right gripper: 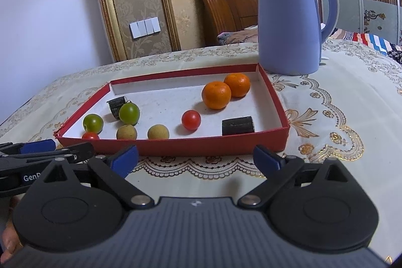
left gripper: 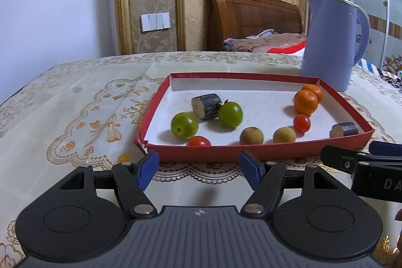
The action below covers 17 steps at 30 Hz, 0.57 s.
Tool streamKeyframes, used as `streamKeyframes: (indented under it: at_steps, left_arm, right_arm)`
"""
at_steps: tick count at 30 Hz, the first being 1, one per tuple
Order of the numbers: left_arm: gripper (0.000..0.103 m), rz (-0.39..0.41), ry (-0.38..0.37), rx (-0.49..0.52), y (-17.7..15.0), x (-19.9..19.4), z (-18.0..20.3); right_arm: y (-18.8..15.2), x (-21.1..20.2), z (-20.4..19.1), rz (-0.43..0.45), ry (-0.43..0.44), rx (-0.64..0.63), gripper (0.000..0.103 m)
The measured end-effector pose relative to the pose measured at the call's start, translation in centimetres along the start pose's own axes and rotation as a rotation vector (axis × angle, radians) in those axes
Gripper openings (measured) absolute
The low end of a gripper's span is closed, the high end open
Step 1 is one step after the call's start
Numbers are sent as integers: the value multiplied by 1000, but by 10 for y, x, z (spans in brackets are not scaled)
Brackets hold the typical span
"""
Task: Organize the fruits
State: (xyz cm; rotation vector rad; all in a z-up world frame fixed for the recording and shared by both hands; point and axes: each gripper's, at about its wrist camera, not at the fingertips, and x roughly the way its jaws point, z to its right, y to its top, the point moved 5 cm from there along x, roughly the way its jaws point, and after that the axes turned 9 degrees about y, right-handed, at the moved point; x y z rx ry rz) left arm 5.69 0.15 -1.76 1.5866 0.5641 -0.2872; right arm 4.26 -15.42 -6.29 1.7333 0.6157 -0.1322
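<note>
**Both grippers parked short of the tray, nothing held**

Nearest: left hand-held gripper (left gripper: pixel 198 167) hangs over the worktop (left gripper: pixel 75 117) just before the tray's near wall, jaws partly apart, empty. Right hand-held gripper (right gripper: pixel 196 158) beside it, jaws wide, also empty.

Next: red tray (right gripper: pixel 176 146) with white floor, all fruit inside. Along the near wall, left to right: a tomato (right gripper: pixel 90 135), two longans (right gripper: pixel 126 132) (right gripper: pixel 158 131), a dark cane piece (right gripper: pixel 238 125). Behind them two green fruits (right gripper: pixel 93 122) (right gripper: pixel 129 113) with a second cane piece (right gripper: pixel 116 103) touching one, and a second tomato (right gripper: pixel 191 119) mid-tray. Far right corner: two oranges (right gripper: pixel 216 95) (right gripper: pixel 237 85), touching.

Farthest: blue kettle (right gripper: pixel 291 21) just beyond the tray's far right corner.

Risks, as judged:
- Round fruit would likely roll if nudged off-centre.
- Near wall may catch a low approach and shove the light tray.
- Tomatoes would bruise under a hard squeeze.
- Reaching for the oranges brings the right gripper near the kettle.
- Grippers sit close; crossing paths could clash.
</note>
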Motion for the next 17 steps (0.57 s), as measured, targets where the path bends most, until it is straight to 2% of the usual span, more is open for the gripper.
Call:
streamKeyframes:
  at_steps: [4,6,7,11,17]
  left_arm:
    - [71,4,-26,4,1,-1,-1]
    - [76,17,-22,-1,1,-5,-4]
    - [82,12,-21,-10,0,-6,-6]
    - [82,-21,-72,-38,-6,-7,-14]
    - [82,-23,-43,-48,-7,-5,-18]
  right_arm:
    - [0,0,0,0,1,2,98]
    - [0,0,0,1,1,4,98]
    - [0,0,0,1,1,4,98]
    - [-1,0,0,-2,0,-4,98]
    - [-4,2,-5,-39,7,-25,99]
